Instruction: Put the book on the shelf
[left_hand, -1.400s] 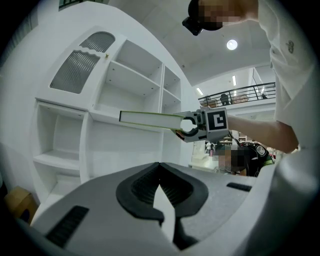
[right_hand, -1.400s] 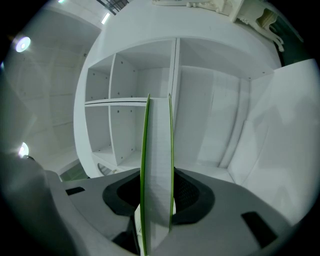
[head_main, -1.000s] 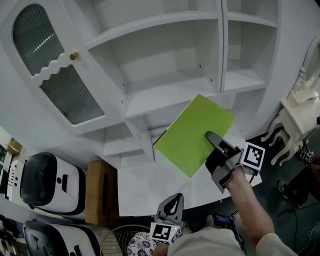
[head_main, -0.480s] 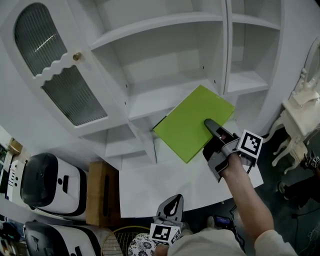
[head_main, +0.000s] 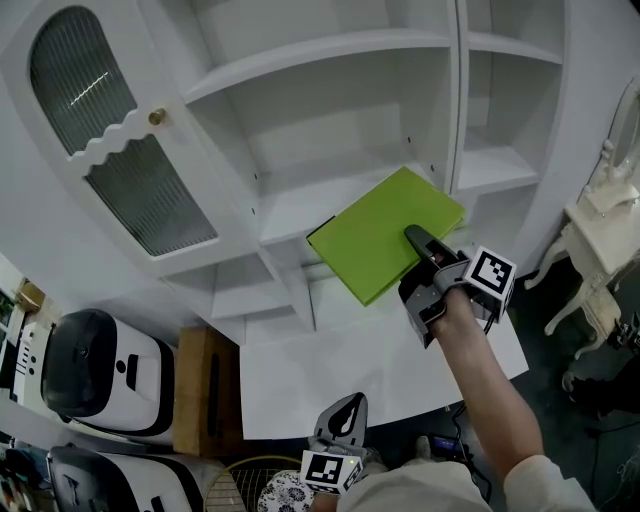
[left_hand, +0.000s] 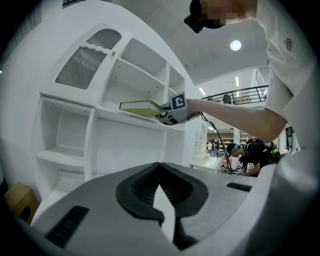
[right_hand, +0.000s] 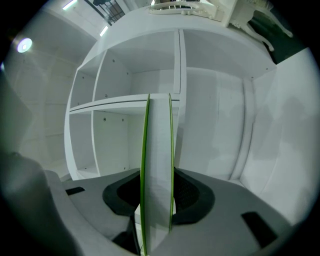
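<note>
Gripper, right (head_main: 420, 246): clamped on the near edge of the green book (head_main: 385, 245).
Book: held flat, far end at the front of the white shelf (head_main: 300, 205).
Gripper, left (head_main: 341, 416): closed, empty, low and nearest.

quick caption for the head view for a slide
Right gripper holds a green book flat before the white shelf; left gripper sits below, empty.

Lime green on the cover of the book (head_main: 385, 235), off-white on the page edges (right_hand: 157, 165) between. Plain white over the shelf unit (head_main: 330, 45) and its door (head_main: 60, 160), grey ribbed glass (head_main: 150, 195) in the panel, brass on the knob (head_main: 157, 117). Grey with black pads on the right gripper (head_main: 418, 242) and left gripper (head_main: 345, 405), black-and-white squares on each marker cube (head_main: 487, 275).
</note>
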